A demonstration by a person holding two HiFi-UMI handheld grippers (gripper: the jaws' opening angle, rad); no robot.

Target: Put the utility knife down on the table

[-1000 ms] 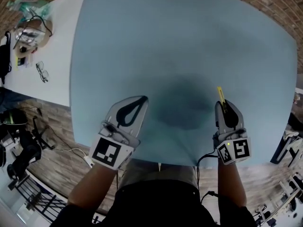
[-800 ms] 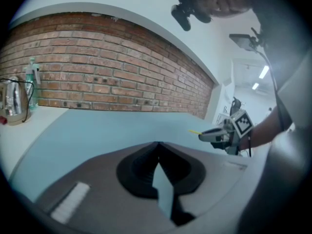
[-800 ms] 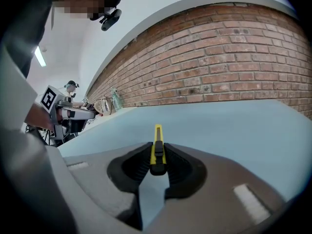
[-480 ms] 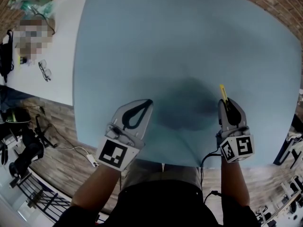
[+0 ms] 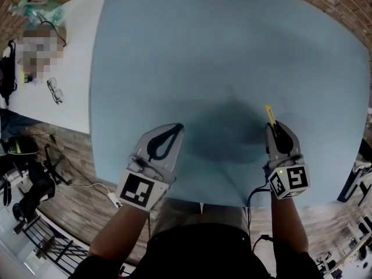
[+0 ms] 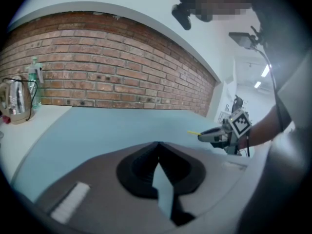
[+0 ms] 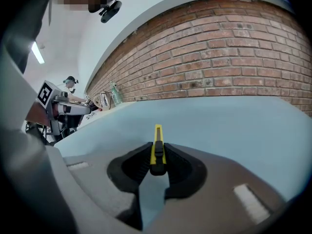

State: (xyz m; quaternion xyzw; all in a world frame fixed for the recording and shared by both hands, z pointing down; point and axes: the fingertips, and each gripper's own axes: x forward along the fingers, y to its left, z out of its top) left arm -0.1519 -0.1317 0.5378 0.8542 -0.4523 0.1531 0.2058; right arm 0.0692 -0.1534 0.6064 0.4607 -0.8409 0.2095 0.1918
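A yellow utility knife (image 7: 157, 148) with a black slider is clamped between the pads of my right gripper (image 7: 157, 145), its front end sticking out past the fingertips. In the head view the knife (image 5: 270, 115) juts forward from the right gripper (image 5: 276, 127), which hovers over the near right part of the light blue table (image 5: 221, 57). My left gripper (image 5: 174, 129) is shut with nothing between its jaws, over the table's near left part. In the left gripper view the left gripper (image 6: 157, 145) shows its tips meeting, and the right gripper (image 6: 214, 133) with the knife tip is off to the right.
A white side table (image 5: 64, 68) at the left carries glasses (image 5: 53, 90), a kettle (image 6: 14, 101) and a bottle (image 6: 33, 77). A brick wall (image 7: 219, 67) runs behind the blue table. A cable (image 5: 87, 185) lies on the wooden floor at lower left.
Both grippers have barely shifted; the knife stays clamped in the right gripper.
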